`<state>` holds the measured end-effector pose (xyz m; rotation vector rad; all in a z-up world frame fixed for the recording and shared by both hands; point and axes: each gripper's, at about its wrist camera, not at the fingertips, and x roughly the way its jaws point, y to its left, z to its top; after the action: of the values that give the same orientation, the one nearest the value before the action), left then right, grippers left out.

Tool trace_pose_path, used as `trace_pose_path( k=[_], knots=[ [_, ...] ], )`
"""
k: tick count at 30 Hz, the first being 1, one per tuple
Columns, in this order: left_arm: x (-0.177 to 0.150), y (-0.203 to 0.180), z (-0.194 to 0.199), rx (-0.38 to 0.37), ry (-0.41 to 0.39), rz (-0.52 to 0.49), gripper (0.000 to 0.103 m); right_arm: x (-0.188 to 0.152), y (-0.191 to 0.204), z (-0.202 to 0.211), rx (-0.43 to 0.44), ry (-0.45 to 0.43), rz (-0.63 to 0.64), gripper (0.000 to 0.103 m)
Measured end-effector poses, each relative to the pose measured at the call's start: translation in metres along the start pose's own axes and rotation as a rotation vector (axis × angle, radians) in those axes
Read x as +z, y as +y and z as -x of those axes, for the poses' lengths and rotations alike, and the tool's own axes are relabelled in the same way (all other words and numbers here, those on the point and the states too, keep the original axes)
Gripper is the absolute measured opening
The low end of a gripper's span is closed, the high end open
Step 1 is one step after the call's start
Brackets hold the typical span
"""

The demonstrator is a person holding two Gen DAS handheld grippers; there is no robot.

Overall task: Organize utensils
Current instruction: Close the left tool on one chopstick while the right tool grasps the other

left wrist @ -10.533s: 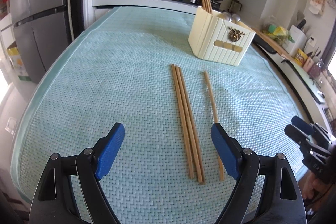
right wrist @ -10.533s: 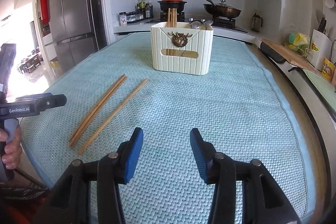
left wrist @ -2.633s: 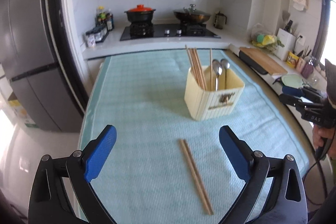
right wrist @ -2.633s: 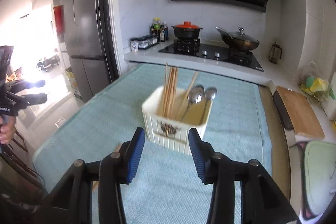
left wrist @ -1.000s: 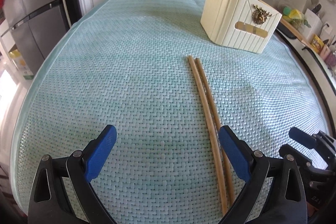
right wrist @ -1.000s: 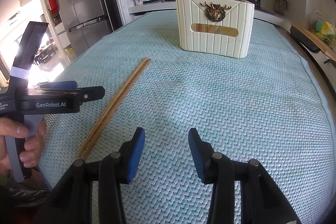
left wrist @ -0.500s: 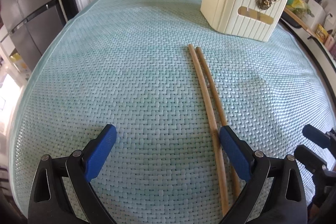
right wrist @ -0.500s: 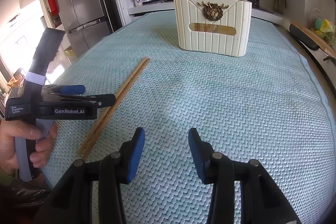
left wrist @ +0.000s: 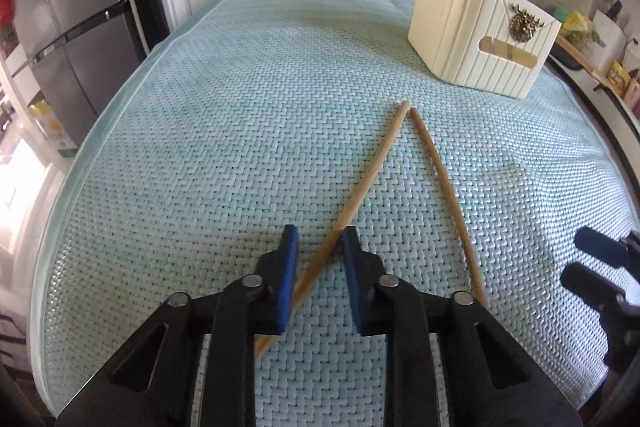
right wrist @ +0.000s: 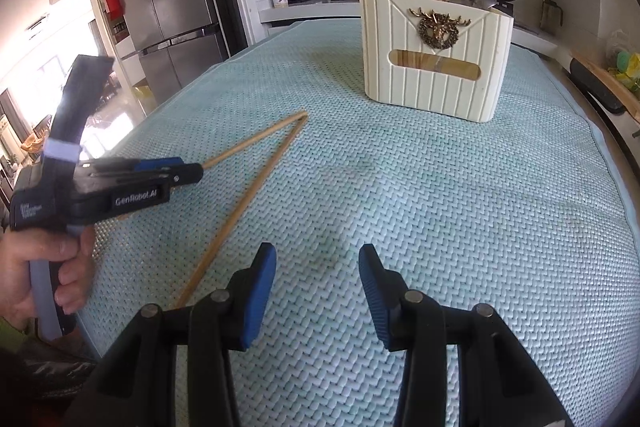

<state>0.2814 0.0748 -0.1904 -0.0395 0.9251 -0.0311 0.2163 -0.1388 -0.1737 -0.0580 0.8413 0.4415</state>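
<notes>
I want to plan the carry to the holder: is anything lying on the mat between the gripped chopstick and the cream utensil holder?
Nothing visible does. Between the gripped chopstick and the utensil holder lies only bare mat; the second chopstick lies off to the side.

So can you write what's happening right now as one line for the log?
left gripper: just closing, chopstick between pads | right gripper: open, empty | second chopstick: on mat | holder: upright

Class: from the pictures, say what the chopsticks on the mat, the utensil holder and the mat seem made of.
Chopsticks: probably bamboo or wood; matte tan.
Utensil holder: likely plastic; smooth cream, moulded ribs; metallic-looking stag emblem.
Mat: seemingly woven fabric; herringbone texture.
</notes>
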Motion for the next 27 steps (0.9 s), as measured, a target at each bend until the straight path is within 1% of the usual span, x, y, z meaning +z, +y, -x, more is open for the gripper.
trace_pose_path(
  k=[3, 5, 8, 9, 11, 12, 13, 14, 15, 16, 18, 22, 24, 25, 27],
  knots=[
    [-0.007, 0.002, 0.005, -0.013, 0.007, 0.013, 0.01, 0.018, 0.001, -0.011, -0.006, 0.007, 0.015, 0.044],
    [-0.012, 0.004, 0.01, -0.031, 0.019, 0.03, 0.008, 0.029, 0.004, -0.018, 0.016, 0.02, 0.024, 0.044],
    [-0.021, -0.001, 0.02, -0.048, 0.033, 0.039, 0.009, 0.041, 0.016, -0.032, 0.063, 0.04, 0.045, 0.044],
    [-0.023, 0.0, 0.021, -0.054, 0.039, 0.043, 0.013, 0.045, 0.022, -0.038, 0.072, 0.047, 0.059, 0.044],
    [-0.021, 0.002, 0.022, -0.073, 0.039, 0.055, 0.025, 0.052, 0.034, -0.053, 0.066, 0.054, 0.095, 0.044],
    [-0.018, 0.004, 0.022, -0.068, 0.036, 0.062, 0.041, 0.055, 0.039, -0.061, 0.064, 0.06, 0.115, 0.044],
    [-0.015, 0.007, 0.022, -0.063, 0.031, 0.068, 0.053, 0.056, 0.045, -0.069, 0.056, 0.072, 0.133, 0.044],
    [-0.013, 0.009, 0.023, -0.066, 0.023, 0.072, 0.055, 0.057, 0.048, -0.076, 0.047, 0.08, 0.148, 0.044],
    [-0.009, 0.011, 0.022, -0.072, 0.018, 0.073, 0.055, 0.057, 0.051, -0.081, 0.035, 0.087, 0.163, 0.043],
    [-0.003, 0.014, 0.021, -0.076, 0.017, 0.07, 0.055, 0.057, 0.052, -0.086, 0.015, 0.096, 0.177, 0.04],
    [0.008, 0.015, 0.014, -0.081, 0.035, 0.049, 0.056, 0.056, 0.05, -0.085, -0.017, 0.09, 0.19, 0.039],
    [0.028, 0.012, -0.007, -0.085, 0.067, -0.012, 0.056, 0.055, 0.04, -0.08, -0.062, 0.114, 0.178, 0.037],
    [0.036, 0.009, -0.018, -0.083, 0.084, -0.04, 0.056, 0.056, 0.033, -0.079, -0.079, 0.13, 0.174, 0.037],
    [0.038, 0.007, -0.022, -0.084, 0.09, -0.057, 0.056, 0.058, 0.031, -0.08, -0.077, 0.139, 0.169, 0.034],
    [0.045, 0.002, -0.029, -0.068, 0.091, -0.092, 0.056, 0.062, 0.027, -0.083, -0.085, 0.148, 0.155, 0.033]
  ],
)
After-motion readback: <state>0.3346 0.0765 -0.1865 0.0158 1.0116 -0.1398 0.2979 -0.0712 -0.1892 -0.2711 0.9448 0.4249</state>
